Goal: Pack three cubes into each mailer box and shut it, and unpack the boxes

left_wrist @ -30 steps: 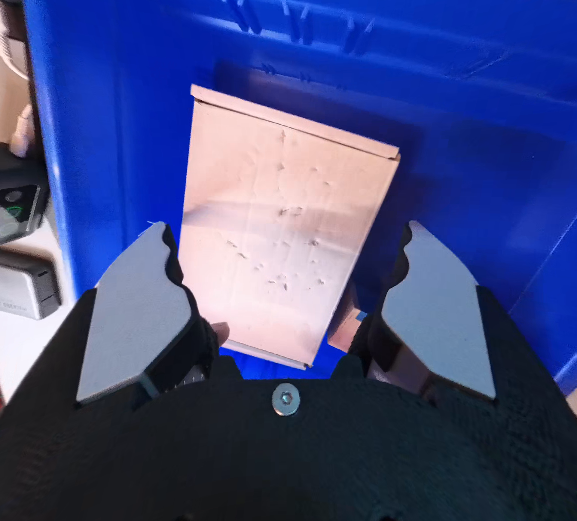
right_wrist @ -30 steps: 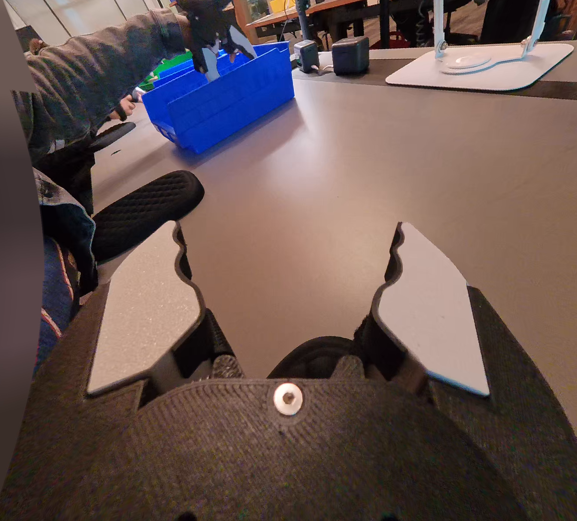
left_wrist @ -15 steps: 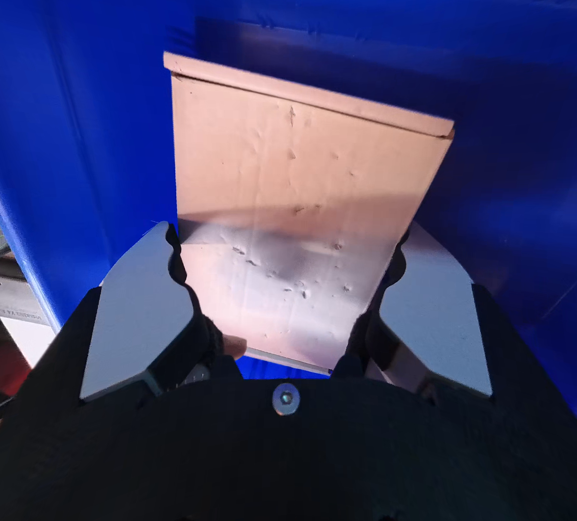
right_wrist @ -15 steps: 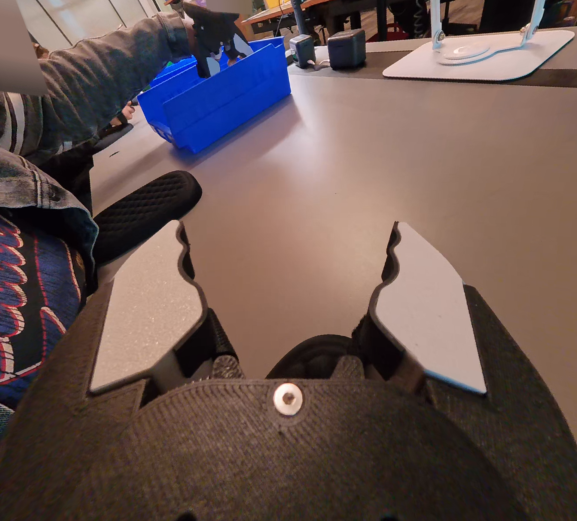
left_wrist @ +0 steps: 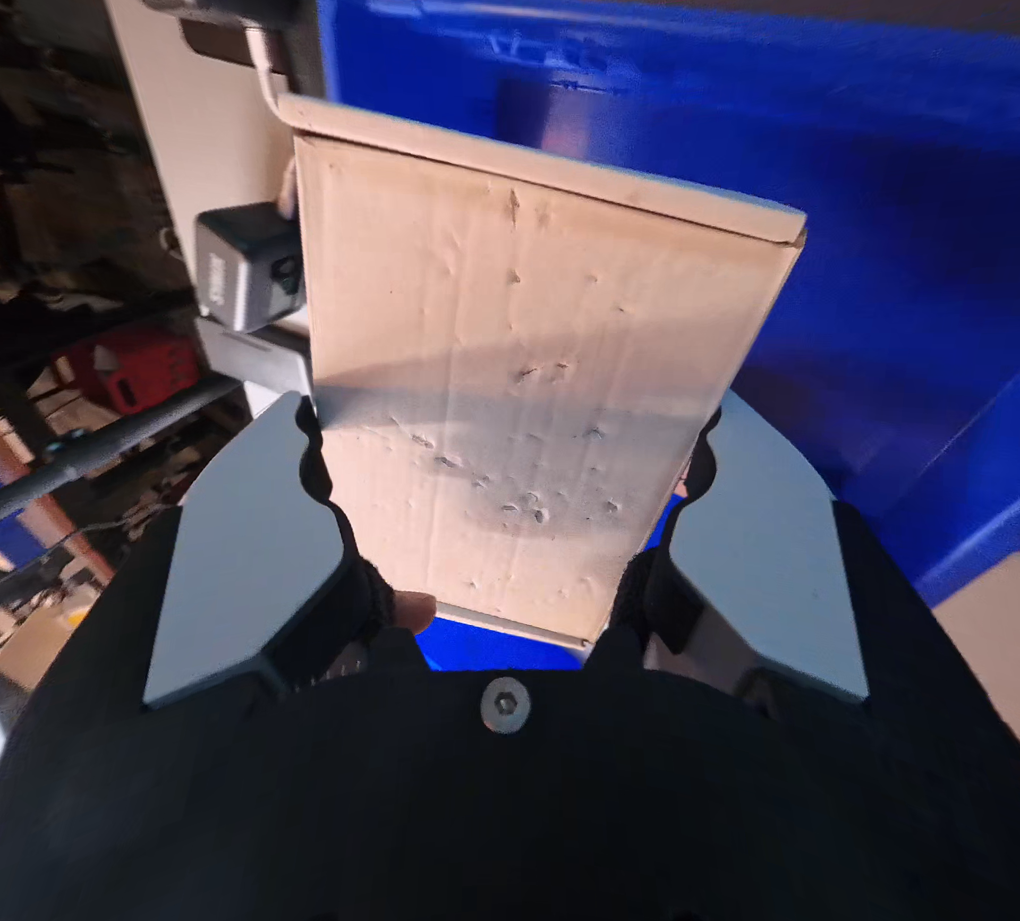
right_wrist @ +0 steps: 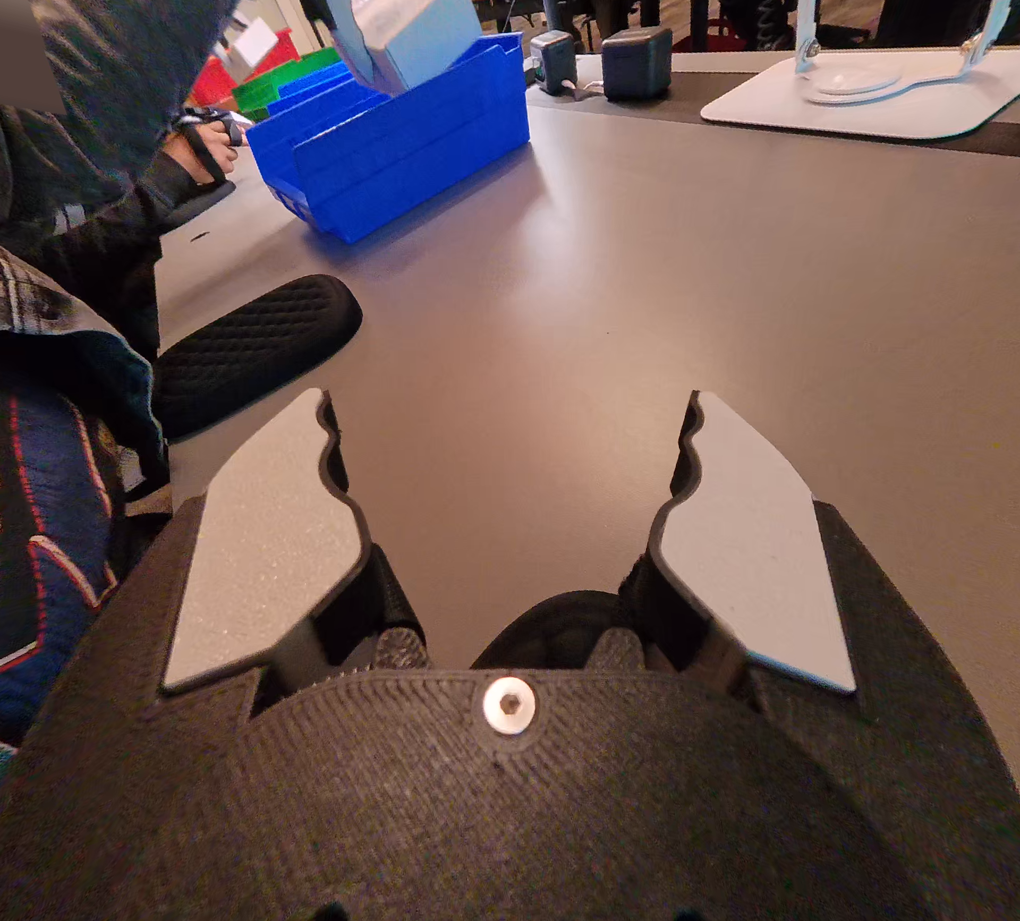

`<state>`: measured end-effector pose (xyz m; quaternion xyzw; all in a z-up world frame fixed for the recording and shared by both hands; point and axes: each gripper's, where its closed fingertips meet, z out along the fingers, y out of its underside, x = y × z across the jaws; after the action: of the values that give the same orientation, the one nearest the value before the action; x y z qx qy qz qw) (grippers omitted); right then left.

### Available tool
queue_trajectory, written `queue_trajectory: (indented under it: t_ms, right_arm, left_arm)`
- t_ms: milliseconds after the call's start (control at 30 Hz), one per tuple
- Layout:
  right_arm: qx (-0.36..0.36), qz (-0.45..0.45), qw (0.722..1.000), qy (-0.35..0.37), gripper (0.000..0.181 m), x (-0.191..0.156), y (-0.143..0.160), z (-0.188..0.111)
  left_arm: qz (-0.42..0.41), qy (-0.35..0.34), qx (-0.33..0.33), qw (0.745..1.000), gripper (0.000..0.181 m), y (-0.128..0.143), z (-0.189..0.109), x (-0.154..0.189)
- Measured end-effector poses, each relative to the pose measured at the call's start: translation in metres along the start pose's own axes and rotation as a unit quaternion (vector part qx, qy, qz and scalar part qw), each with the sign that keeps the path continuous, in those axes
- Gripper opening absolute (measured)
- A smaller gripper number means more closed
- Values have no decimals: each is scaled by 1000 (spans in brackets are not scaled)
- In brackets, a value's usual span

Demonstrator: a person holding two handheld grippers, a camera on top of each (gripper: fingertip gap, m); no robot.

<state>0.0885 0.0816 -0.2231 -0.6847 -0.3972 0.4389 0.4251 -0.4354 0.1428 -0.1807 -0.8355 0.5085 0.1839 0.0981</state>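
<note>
Now lifting a closed mailer box (left_wrist: 513, 387), clamped between the left gripper (left_wrist: 510, 453) fingers, above the blue bin (left_wrist: 828, 177); right gripper (right_wrist: 510, 458) fingers apart, empty; next needing gentle placing on the table (right_wrist: 690, 260).

1. Soft light is falling on the cardboard box (left_wrist: 519, 370), and a curved shadow is crossing it just ahead of the left gripper (left_wrist: 510, 458).
2. Motion blur is smearing the blue bin (left_wrist: 828, 177) beyond that gripper.
3. Ahead of the right gripper (right_wrist: 510, 458), a pale sheen is glaring off the grey table (right_wrist: 607, 287).
4. Wide-angle distortion is bending both views' edges.
</note>
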Motion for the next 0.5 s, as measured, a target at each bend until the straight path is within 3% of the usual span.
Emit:
queue_trajectory:
  t_ms: [100,200,367,500]
  right_arm:
    - [-6,-13,1000,-1,117,-3,1,1]
    - [-18,-29,999,3,116,-5,4,3]
    - [-38,-57,998,5,115,-11,9,7]
    - [-57,-78,995,8,115,-14,14,11]
  left_arm:
    - [-16,-25,-16,999,127,-15,-30,-2]
    - [-23,-35,2,999,127,-46,-56,4]
    - [-24,-38,85,995,127,-129,-90,31]
    - [-17,-7,116,993,127,-196,-92,75]
